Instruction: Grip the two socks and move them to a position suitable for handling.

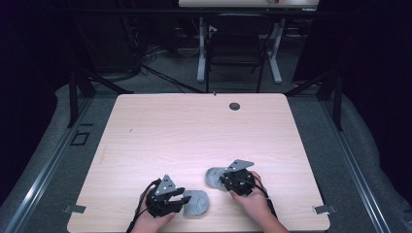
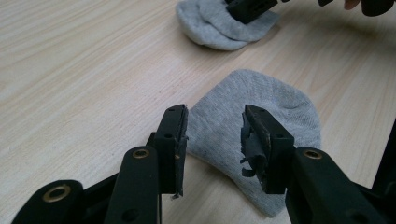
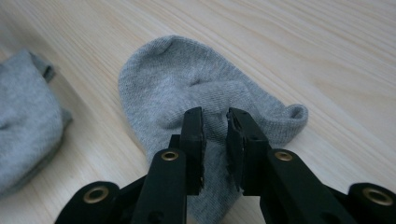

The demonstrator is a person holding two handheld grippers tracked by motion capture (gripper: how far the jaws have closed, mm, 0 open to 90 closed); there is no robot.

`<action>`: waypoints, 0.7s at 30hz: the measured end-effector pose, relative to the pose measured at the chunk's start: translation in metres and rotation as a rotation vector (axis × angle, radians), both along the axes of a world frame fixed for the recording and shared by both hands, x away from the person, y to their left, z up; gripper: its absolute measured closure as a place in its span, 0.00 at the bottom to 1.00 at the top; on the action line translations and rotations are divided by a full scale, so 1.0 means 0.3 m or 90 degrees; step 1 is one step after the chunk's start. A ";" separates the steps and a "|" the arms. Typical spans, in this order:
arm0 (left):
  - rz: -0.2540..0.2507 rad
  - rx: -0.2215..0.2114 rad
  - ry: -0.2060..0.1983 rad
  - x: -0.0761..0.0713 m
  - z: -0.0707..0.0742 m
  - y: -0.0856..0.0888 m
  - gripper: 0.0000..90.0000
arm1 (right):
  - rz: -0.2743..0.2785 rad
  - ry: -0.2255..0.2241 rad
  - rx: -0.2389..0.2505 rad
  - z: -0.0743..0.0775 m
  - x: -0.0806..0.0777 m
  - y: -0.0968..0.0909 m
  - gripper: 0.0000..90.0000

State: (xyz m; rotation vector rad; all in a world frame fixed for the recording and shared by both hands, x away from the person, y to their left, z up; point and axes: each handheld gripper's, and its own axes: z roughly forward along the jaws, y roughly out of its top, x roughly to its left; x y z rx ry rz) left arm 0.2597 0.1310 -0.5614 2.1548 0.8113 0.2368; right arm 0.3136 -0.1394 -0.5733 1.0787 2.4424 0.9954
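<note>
Two grey ankle socks lie on the light wooden table [image 1: 194, 131] near its front edge. My left gripper [image 1: 184, 200] [image 2: 215, 135] stands open just over the edge of the nearer sock [image 1: 198, 204] [image 2: 261, 98], its jaws apart with nothing between them. My right gripper [image 1: 222, 180] [image 3: 215, 126] is on the second sock [image 1: 213, 175] [image 3: 173, 79], its jaws drawn close on a raised fold of cloth. In the left gripper view that sock [image 2: 210, 28] lies farther off with the right gripper [image 2: 247, 7] on it. The nearer sock [image 3: 23, 121] lies at the left of the right gripper view.
A round cable hole [image 1: 234, 106] sits near the table's far edge. Behind the table stand a black chair [image 1: 235, 48] and a white desk frame [image 1: 201, 48]. Dark floor mats lie at the sides.
</note>
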 end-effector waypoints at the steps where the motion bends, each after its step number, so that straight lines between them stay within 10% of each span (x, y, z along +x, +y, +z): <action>1: -0.002 0.002 0.000 0.001 -0.002 0.000 0.67 | 0.001 -0.002 0.005 -0.003 0.003 0.021 0.84; 21: -0.004 0.003 -0.002 0.000 -0.006 -0.005 0.67 | 0.035 -0.002 0.014 -0.009 0.029 0.167 0.83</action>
